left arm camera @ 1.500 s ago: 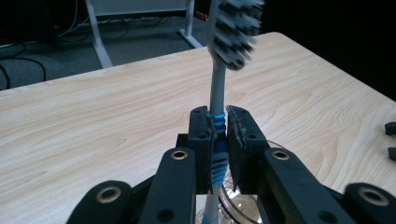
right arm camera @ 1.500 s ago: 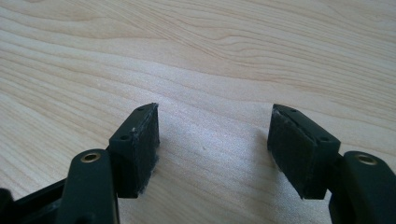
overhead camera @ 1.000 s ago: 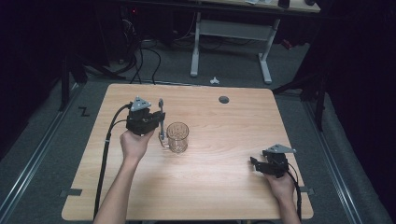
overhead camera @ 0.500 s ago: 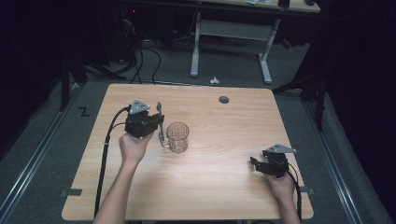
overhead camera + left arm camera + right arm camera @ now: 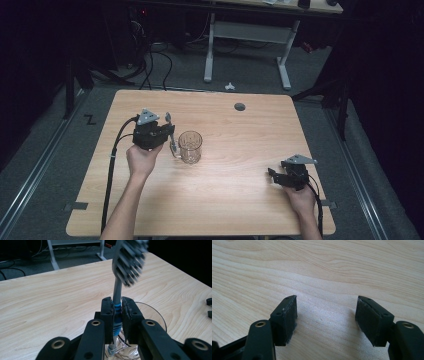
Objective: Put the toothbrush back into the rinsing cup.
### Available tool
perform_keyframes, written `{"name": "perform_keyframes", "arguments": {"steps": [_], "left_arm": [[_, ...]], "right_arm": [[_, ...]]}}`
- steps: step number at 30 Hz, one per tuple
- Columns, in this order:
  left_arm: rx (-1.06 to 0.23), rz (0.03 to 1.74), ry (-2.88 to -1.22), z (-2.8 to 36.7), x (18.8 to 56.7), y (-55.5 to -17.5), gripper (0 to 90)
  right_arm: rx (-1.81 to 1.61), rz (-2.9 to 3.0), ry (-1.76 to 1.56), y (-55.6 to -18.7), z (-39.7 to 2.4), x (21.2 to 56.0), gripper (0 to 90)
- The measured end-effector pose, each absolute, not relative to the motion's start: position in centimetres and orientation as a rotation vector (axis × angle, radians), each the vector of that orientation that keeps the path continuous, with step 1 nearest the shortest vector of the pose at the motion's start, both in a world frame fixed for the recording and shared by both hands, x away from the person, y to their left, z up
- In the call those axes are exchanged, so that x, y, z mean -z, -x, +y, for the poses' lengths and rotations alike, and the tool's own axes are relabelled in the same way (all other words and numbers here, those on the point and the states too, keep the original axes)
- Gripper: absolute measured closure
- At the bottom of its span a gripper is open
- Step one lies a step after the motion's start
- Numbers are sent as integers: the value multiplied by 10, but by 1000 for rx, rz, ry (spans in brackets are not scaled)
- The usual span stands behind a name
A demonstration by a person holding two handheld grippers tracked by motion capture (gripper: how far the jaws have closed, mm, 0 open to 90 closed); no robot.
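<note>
Tabletop (image 5: pixel 240 150); clamped toothbrush (image 5: pixel 117 290) upright, bristles topmost

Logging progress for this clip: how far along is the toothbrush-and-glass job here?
Done: the left gripper is shut on the toothbrush. In hand: it holds the brush upright beside the glass mug, its lower end at the rim. Left: apparently lowering and releasing it. The right gripper rests open on the table.

Light wood-grain table (image 5: pixel 235 200) with a round grey grommet (image 5: pixel 240 107) near its far edge, well beyond the left gripper (image 5: pixel 171 134). Grey carpeted floor (image 5: pixel 45 165) with a metal rail (image 5: pixel 35 167) to that gripper's left. White-legged desk frame (image 5: pixel 247 35) and loose cables (image 5: pixel 150 60) stand farther back; surroundings dark
</note>
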State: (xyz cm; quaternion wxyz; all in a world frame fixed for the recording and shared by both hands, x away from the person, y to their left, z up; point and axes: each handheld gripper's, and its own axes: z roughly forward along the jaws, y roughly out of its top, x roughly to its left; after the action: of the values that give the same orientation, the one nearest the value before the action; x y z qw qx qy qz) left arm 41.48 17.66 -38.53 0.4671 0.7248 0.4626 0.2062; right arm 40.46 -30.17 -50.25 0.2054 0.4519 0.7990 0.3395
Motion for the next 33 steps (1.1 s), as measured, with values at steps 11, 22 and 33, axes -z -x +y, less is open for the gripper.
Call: {"name": "perform_keyframes", "arguments": {"steps": [11, 22, 33], "left_arm": [[-502, 1141, -1778, 177, 393, -412, 805], [-514, 1139, -1764, 177, 399, -410, 809], [-519, 1136, -1752, 176, 406, -409, 810]], "right_arm": [[-946, 2227, -1259, -405, -302, 503, 346], [-946, 2227, -1260, -405, -302, 503, 346], [-946, 2227, -1260, -405, -302, 503, 345]]}}
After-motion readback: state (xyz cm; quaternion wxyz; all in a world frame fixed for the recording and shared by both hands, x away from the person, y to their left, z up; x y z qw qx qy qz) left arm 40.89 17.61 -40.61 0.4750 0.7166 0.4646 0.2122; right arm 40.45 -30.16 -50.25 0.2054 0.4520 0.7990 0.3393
